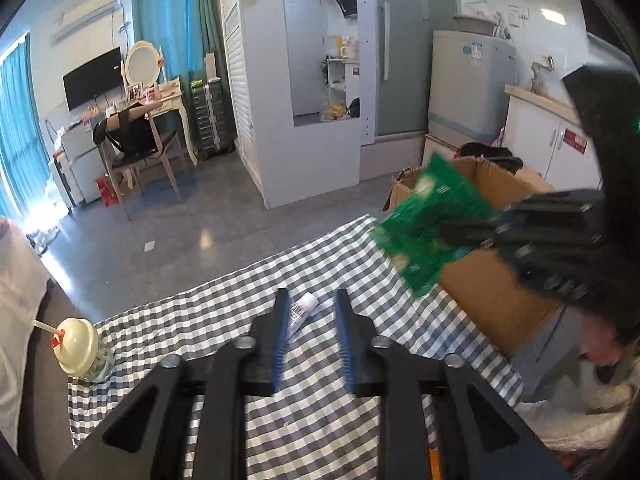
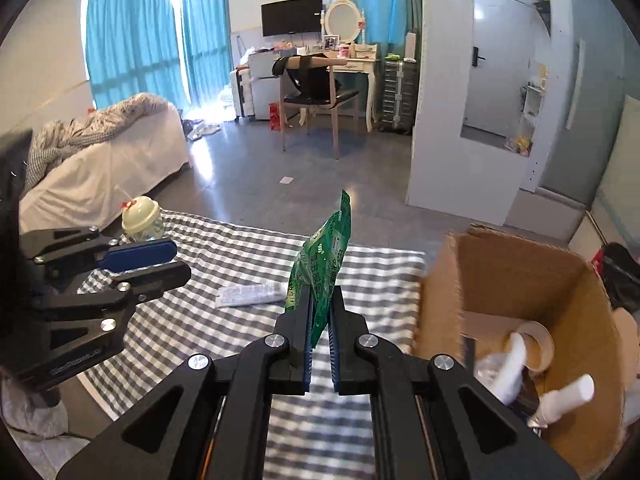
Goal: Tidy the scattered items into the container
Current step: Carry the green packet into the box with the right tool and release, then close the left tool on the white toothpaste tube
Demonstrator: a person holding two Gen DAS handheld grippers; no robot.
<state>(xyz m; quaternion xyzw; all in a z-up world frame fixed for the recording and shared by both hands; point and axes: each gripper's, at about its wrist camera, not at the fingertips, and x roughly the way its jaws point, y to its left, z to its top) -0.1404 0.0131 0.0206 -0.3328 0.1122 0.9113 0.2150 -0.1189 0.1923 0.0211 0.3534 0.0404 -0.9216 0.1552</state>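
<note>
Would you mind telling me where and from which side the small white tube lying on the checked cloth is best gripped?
Grip the small white tube across its narrow middle, coming from above. It lies flat on the grey-and-white checked cloth with nothing touching it, so both long sides are free.

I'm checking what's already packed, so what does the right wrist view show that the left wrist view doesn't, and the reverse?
Only the right wrist view looks into the cardboard box: a tape roll and white bottles lie inside.

Only the left wrist view shows the left gripper open above the white tube.

Both show the right gripper shut on the green packet, the lidded jar and the checked cloth.
</note>
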